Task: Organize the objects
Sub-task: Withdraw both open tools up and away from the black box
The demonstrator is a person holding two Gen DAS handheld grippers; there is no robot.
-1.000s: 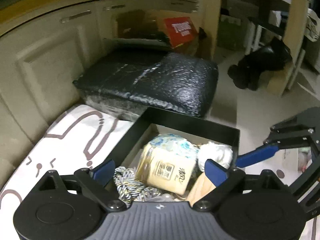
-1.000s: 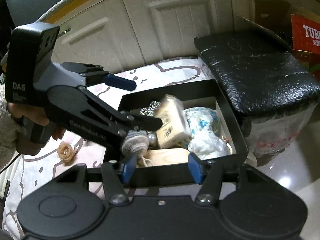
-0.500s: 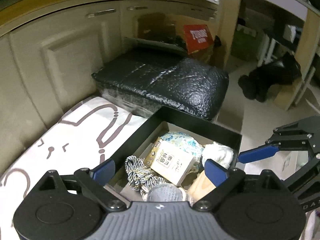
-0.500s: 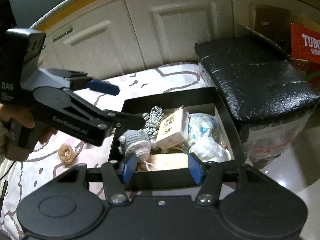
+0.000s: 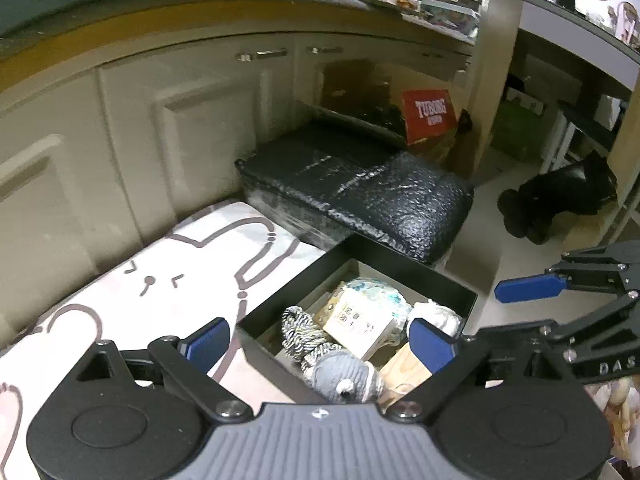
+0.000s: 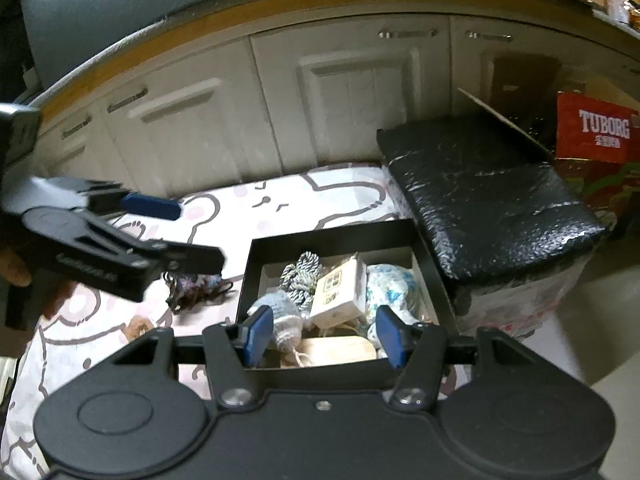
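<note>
Cream cabinet doors (image 6: 352, 92) formed the backdrop, with a black wrapped cushion (image 5: 360, 188) on the floor before them and a red carton (image 6: 596, 132) behind it. A white mat printed with cartoon outlines (image 5: 192, 264) lay beside the cushion. On the mat's edge, touching the cushion's side, sat the open black box (image 6: 332, 240), which held the gathered objects: a pale paper packet with printed characters (image 6: 338, 292), a blue-patterned bundle (image 6: 390, 280) to its right, a striped twisted cord (image 6: 302, 272) to its left, a grey knitted toy (image 5: 344, 376) at the near wall, a wooden block (image 5: 404, 368) and a white crumpled wad (image 5: 438, 314). The left gripper (image 5: 320, 340) hung above the box with its blue pads apart and nothing between them. The right gripper (image 6: 322, 330) likewise stood open and empty over the near wall. On the mat outside the box lay a dark tangled cord (image 6: 196, 288) and a small tan rosette (image 6: 138, 326).
</note>
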